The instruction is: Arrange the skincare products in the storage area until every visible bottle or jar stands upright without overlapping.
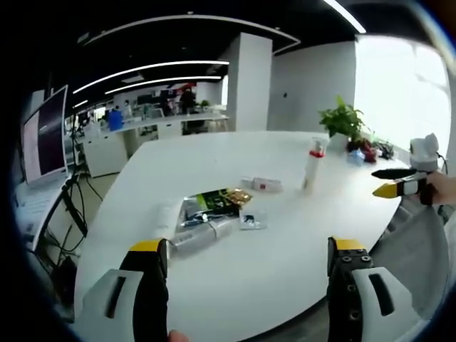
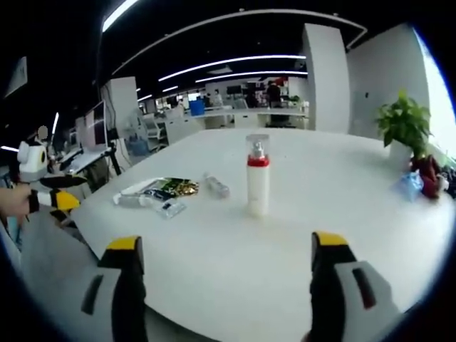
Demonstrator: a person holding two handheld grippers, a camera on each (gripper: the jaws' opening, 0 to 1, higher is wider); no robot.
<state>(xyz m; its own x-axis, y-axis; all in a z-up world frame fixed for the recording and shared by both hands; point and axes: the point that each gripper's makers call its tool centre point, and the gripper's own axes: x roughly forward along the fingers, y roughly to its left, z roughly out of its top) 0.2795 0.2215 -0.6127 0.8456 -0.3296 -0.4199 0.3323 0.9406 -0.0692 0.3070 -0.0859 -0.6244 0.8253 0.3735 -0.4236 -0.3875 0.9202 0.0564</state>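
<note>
A: Both tools were up over the near edge of the white table [image 2: 235, 249]. The right gripper [image 2: 226, 274] had its jaws spread wide, with bare tabletop between them and no hold on any product.

B: Same on the other side. The left gripper [image 1: 246, 274] was gaping too, yellow tips far apart, gripping nothing.

A: And the products? The pump bottle [image 2: 257, 175] stood upright out in the middle of the table, clear cap over a red collar, white body. In the right gripper view it sat straight ahead of the open jaws, well apart from them.

B: In the left gripper view that bottle was over toward the far right part of the table. Nearer the left edge lay a loose pile: a silvery tube [image 1: 203, 236] on its side, a gold-and-dark packet [image 1: 222, 200] behind it, a small sachet [image 1: 252, 220] just beside the tube.

A: One more, a small flat box [image 1: 262, 184], lay between the pile and the bottle. What it holds, I couldn't tell.

B: None of that pile was standing. The tube lay flat, touching or nearly touching the packet; too small to say which.

A: At the far right corner sat a potted plant [image 2: 405, 127], with small clutter beside it.
</note>
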